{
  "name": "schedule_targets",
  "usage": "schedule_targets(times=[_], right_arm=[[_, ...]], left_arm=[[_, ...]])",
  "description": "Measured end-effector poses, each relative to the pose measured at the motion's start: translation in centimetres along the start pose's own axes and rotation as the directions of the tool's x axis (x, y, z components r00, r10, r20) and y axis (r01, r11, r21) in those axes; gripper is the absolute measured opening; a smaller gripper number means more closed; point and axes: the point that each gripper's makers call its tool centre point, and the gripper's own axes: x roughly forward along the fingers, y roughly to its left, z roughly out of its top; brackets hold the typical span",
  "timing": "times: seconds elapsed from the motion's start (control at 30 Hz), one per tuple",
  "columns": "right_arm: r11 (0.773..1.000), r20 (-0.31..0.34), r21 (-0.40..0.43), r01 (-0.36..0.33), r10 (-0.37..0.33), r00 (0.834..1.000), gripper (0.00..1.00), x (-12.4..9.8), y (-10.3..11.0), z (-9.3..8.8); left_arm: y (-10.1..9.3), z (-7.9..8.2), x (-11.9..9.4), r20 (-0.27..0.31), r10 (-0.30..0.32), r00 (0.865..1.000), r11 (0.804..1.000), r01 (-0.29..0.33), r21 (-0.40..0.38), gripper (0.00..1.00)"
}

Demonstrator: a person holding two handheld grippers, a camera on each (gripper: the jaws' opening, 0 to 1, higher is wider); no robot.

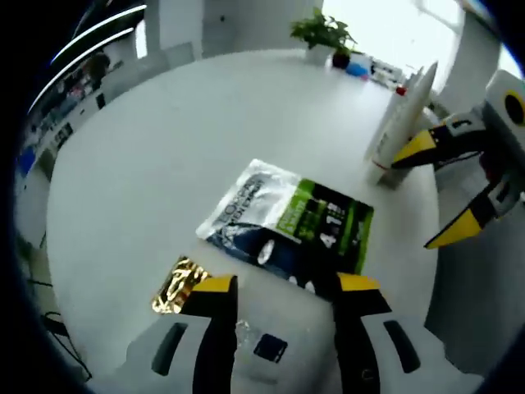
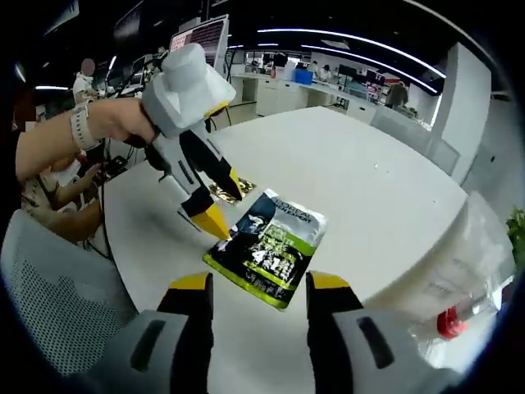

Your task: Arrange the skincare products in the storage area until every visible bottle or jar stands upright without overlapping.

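A flat green, black and white sachet pack (image 1: 287, 226) lies on the round white table (image 1: 189, 123), just beyond my left gripper (image 1: 285, 284), whose jaws stand open with nothing between them. A small gold foil packet (image 1: 179, 283) lies beside the left jaw. A tall white bottle (image 1: 402, 115) stands upright at the table's right edge. My right gripper (image 1: 431, 193) comes in from the right, open, close to that bottle. In the right gripper view my right gripper (image 2: 259, 283) is open just short of the sachet pack (image 2: 267, 246). The left gripper (image 2: 221, 203), held by a hand (image 2: 107, 123), hovers open at the pack's far corner.
A potted plant (image 1: 324, 33) and small items stand at the table's far edge. A blurred white bottle (image 2: 472, 254) with a red part (image 2: 447, 322) is close on the right. A mesh chair (image 2: 49, 312) stands beside the table (image 2: 369, 172); desks and people fill the background.
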Motion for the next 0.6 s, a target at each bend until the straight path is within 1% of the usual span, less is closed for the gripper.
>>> schedule_targets(times=[0.07, 0.13, 0.23, 0.3, 0.4, 0.47, 0.53, 0.6], right_arm=[[1.000, -0.011, 0.010, 0.024, -0.024, 1.000, 0.48, 0.7, -0.4, -0.4], [0.999, -0.018, 0.008, 0.032, -0.032, 0.999, 0.46, 1.3, -0.6, -0.7], [0.998, -0.023, 0.059, 0.020, -0.019, 1.000, 0.43, 2.1, -0.2, -1.2], [0.996, -0.028, 0.086, 0.026, -0.024, 0.999, 0.41, 2.8, -0.3, -1.3], [0.988, -0.014, 0.146, 0.058, -0.057, 0.998, 0.40, 3.7, -0.8, -1.4], [0.982, -0.024, 0.170, 0.083, -0.080, 0.996, 0.40, 4.2, -1.4, -1.8], [0.980, -0.023, 0.177, 0.093, -0.090, 0.996, 0.38, 4.5, -1.6, -2.0], [0.977, -0.015, 0.166, 0.135, -0.134, 0.991, 0.39, 4.3, -2.3, -2.1]], left_arm=[[0.1, 0.1, 0.2, 0.020, 0.001, 1.000, 1.000, -0.001, -0.019, 0.40], [0.1, 0.0, 0.3, 0.027, 0.000, 1.000, 0.999, 0.000, -0.034, 0.38], [0.1, 0.1, 0.3, 0.039, 0.001, 0.999, 0.999, 0.001, -0.047, 0.36], [0.0, 0.0, 0.4, 0.044, -0.002, 0.999, 0.998, 0.005, -0.057, 0.34], [0.2, 0.0, 0.4, 0.050, -0.001, 0.999, 0.997, 0.005, -0.071, 0.32], [0.1, -0.1, 0.5, 0.050, -0.006, 0.999, 0.997, 0.009, -0.071, 0.31], [0.0, -0.3, 0.5, 0.045, -0.010, 0.999, 0.997, 0.013, -0.073, 0.31], [0.2, -0.5, 0.6, 0.045, -0.003, 0.999, 0.996, 0.007, -0.089, 0.31]])
